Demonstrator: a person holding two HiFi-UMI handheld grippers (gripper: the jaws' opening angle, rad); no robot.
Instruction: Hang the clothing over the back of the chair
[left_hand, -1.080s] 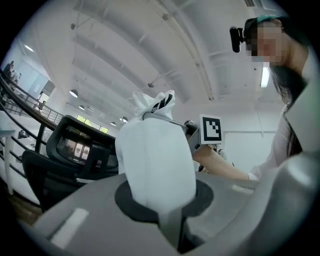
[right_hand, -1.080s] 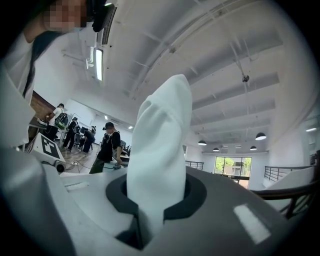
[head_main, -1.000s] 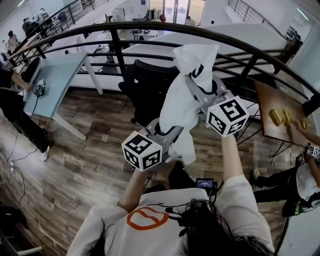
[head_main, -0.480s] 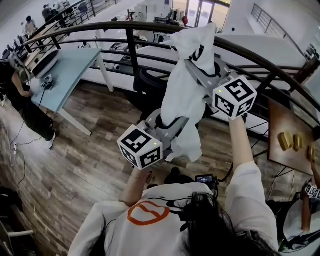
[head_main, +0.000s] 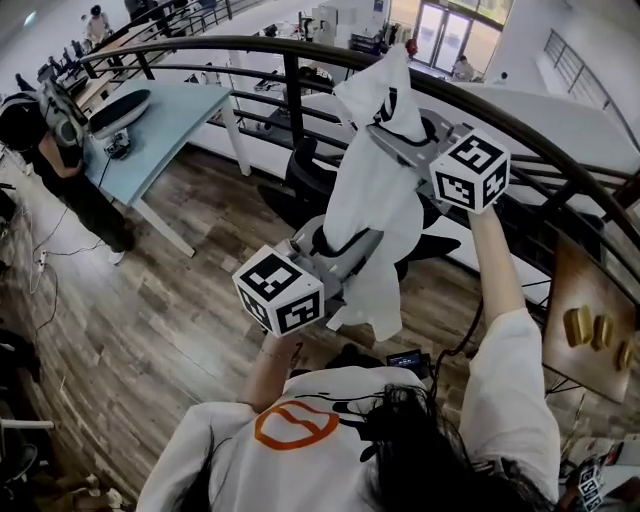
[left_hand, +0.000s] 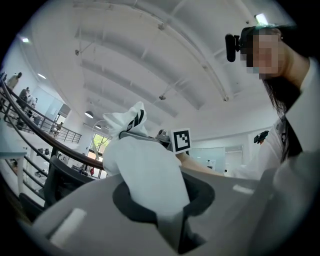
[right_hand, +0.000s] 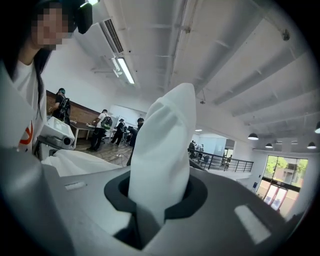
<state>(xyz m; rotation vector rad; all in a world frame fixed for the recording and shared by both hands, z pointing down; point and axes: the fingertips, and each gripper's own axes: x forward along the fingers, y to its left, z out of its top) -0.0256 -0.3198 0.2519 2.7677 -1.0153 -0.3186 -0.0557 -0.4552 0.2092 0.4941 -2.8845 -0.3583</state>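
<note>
Head view: left tool and right tool, jaws just easing apart, both clamped on white clothing.

A wood-plank floor spreads beneath a curved dark metal railing in a bright open office; a pale blue table on white legs stands at the left, a person in dark clothes beside it; a black office chair sits near the railing; a wooden table at the right carries small yellow objects; cables trail across the floor at the far left; glass doors let in daylight beyond the railing; overhead, a white beamed ceiling holds a strip light and dark pendant lamps; people gather in the distance.
</note>
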